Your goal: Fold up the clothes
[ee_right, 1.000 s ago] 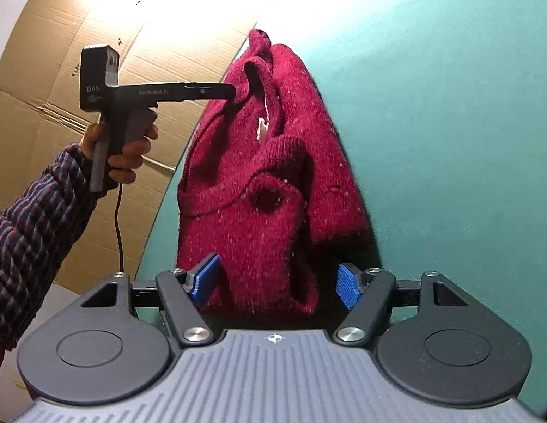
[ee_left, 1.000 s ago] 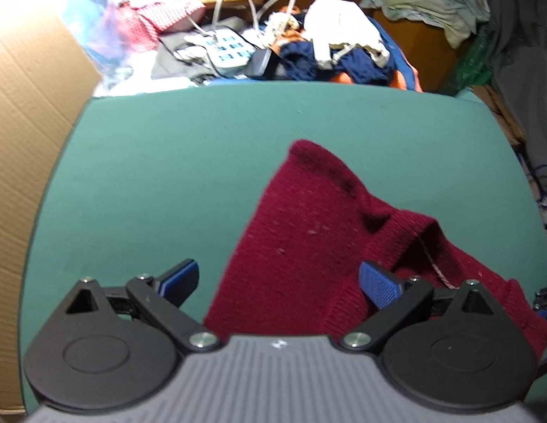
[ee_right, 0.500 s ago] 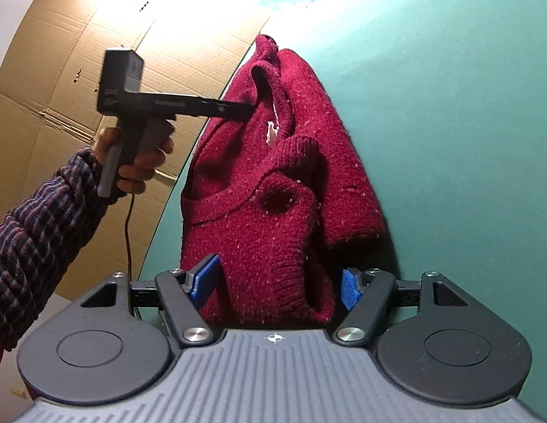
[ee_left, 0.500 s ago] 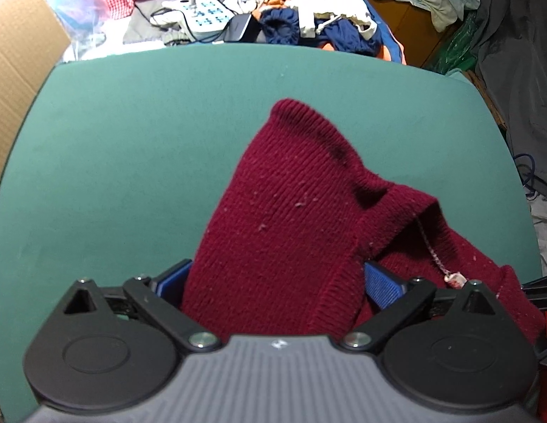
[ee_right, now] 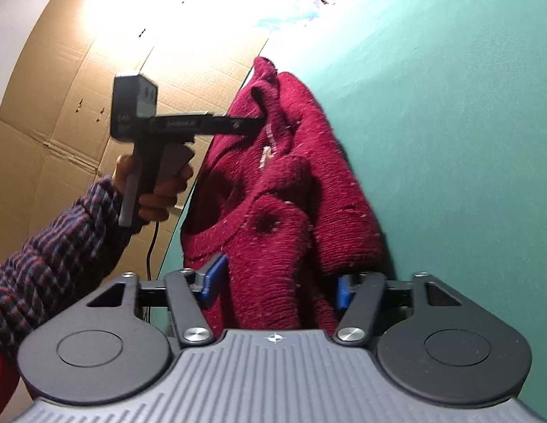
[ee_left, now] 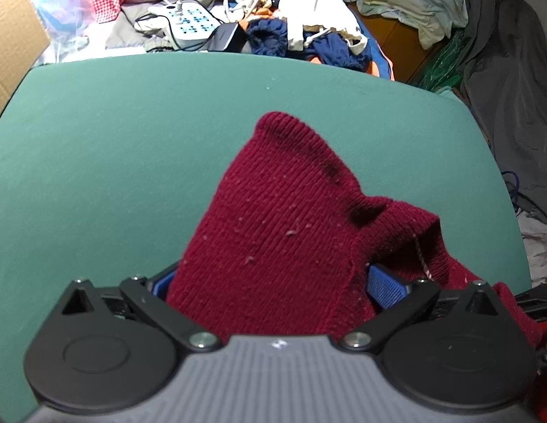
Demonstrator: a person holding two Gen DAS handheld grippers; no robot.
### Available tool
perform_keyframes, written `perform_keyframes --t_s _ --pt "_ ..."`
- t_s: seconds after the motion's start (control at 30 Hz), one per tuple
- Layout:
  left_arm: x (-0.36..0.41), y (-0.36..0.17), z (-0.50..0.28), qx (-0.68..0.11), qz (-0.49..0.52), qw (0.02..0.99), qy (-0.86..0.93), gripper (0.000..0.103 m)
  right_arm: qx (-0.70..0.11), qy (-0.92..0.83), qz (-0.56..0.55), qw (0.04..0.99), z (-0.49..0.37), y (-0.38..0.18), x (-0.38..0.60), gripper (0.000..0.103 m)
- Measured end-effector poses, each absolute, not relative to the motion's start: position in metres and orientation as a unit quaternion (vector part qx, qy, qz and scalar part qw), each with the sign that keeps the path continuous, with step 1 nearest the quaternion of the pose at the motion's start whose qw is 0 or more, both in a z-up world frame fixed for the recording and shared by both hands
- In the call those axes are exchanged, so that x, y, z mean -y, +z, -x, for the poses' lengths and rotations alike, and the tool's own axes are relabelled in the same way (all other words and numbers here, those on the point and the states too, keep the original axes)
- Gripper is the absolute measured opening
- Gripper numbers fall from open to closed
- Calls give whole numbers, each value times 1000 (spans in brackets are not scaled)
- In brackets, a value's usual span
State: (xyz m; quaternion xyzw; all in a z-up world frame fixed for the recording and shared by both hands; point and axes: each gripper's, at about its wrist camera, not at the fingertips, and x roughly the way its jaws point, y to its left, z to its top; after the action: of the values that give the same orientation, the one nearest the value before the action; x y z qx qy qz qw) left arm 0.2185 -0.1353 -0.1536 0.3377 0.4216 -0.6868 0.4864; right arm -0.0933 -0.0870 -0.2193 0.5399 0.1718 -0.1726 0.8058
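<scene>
1. Sweater (ee_left: 284, 243): the dark red knitted sweater lies bunched on the green surface (ee_left: 114, 162), and it reaches in between the fingers of both hand-held grippers.
2. Your left hand-held gripper (ee_left: 273, 282) points steeply down at the sweater. Its jaws stand wide, and a thick fold of the knit fills the gap between the blue pads (ee_left: 386, 287). If the pads already press on the cloth, I cannot tell from this view.
3. Your right hand-held gripper (ee_right: 277, 282) has its jaws closing now, at about half width. The hem end of the sweater (ee_right: 284, 211) is between its blue pads (ee_right: 211, 276). The left pad has a small gap to the cloth, so the pads do not pinch it yet.
4. From the right wrist view, your left hand (ee_right: 151, 190) with a checked sleeve (ee_right: 51, 264) holds the other device ahead and to the left. The tip of that device is pushed into the far end of the sweater, near the collar and a white label (ee_right: 266, 153).
5. Ahead of the left hand-held gripper, beyond the far edge of the surface, there is a white power strip (ee_left: 190, 24) with cables, and beside it a pile of clothes (ee_left: 319, 31).
6. Cardboard (ee_right: 61, 70) stands at the left side of the surface.
</scene>
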Motion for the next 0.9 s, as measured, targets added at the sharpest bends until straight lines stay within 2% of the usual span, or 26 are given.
perform_keyframes --t_s 0.17,0.27,0.33,0.43,0.6,0.9 --pt "127 -154 -218 -424 -325 494 -686 101 -182 -158 -539 807 93 -220 88 50" --pt "120 -152 -215 -420 -315 504 -686 94 -193 -144 -540 806 94 -223 94 46" --pt "114 -148 -213 -413 -311 511 -686 81 -199 -134 -549 801 94 -225 100 43" --pt "104 -141 -209 -401 -306 523 -687 68 -213 -126 -550 798 95 -222 108 41" --pt "87 -135 -209 -401 -283 565 -664 55 -236 -119 -533 804 94 -214 125 40" --pt "31 -127 -205 -424 -200 669 -577 46 -306 -68 -463 829 74 -195 181 40"
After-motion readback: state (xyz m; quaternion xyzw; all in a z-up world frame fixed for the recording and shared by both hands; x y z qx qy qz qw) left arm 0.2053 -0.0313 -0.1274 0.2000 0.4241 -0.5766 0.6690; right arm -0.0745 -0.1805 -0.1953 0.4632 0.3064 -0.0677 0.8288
